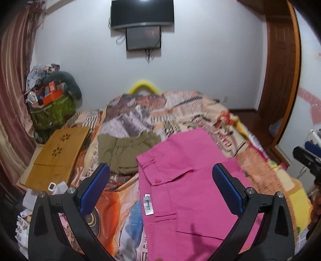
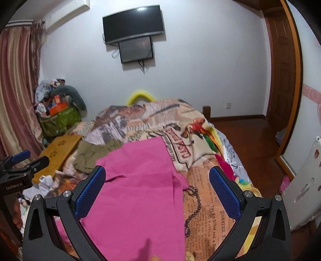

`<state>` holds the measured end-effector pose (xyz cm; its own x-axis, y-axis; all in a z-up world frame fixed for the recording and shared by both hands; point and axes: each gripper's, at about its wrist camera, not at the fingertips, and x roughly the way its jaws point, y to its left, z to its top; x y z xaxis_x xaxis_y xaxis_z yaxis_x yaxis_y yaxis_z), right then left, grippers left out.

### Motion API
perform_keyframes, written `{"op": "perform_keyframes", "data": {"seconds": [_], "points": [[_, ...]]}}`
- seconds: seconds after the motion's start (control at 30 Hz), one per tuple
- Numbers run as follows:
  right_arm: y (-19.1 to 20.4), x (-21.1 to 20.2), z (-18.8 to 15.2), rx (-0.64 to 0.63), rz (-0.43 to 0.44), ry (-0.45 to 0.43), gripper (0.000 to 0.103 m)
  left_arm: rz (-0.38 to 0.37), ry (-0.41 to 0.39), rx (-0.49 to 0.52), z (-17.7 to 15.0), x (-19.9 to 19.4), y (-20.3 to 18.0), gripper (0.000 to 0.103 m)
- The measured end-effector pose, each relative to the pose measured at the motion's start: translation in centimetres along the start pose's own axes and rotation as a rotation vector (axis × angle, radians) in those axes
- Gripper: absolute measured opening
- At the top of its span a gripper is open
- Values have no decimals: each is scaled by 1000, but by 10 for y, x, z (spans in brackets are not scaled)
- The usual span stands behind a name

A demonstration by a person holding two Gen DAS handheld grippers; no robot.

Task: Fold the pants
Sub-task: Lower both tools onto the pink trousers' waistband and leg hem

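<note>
Pink pants [image 1: 186, 180] lie flat on the patterned bedspread [image 1: 180, 114], waistband end with a white label [image 1: 148, 204] and a pink button [image 1: 157, 181] toward the left. My left gripper [image 1: 160, 174] is open and empty above the waistband. In the right wrist view the pink pants [image 2: 140, 190] stretch away across the bed [image 2: 202, 192]. My right gripper [image 2: 157, 176] is open and empty above the leg part. The left gripper also shows at that view's left edge [image 2: 22, 160].
Folded olive-green pants [image 1: 126, 148] lie beyond the pink ones. A wooden board [image 1: 58, 156] lies at the bed's left side, with papers below it. A green bag full of clutter [image 1: 52, 108] stands by the curtain. A TV hangs on the wall [image 1: 142, 14]. A wooden door is at right.
</note>
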<state>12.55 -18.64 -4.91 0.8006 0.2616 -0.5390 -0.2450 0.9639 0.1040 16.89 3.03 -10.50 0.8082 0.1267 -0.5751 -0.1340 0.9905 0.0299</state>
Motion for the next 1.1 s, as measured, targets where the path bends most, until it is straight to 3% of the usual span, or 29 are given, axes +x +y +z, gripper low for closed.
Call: {"op": "perform_keyframes", "data": {"seconds": [0.33,0.63,0.7,0.87,1.0,1.1], "points": [[-22,70,-6,8,-17,155,102,-5,184,-15,-6,95,13,103],[-41,138,-25,-55,-3,346,100,6,337,-5,-17,167,28,102],[-41,151,-28,-73,0,373,98,5,368,1,-22,178,29,94],[-39,178,-29,-88,43,422,82,-29,448,-1,-33,202,29,90],[-33,194,-27,-111,75,431,80,-49,491,8,-42,214,28,89],[-28,204,-26,-137,119,441,78,-51,542,15,-51,226,29,83]]}}
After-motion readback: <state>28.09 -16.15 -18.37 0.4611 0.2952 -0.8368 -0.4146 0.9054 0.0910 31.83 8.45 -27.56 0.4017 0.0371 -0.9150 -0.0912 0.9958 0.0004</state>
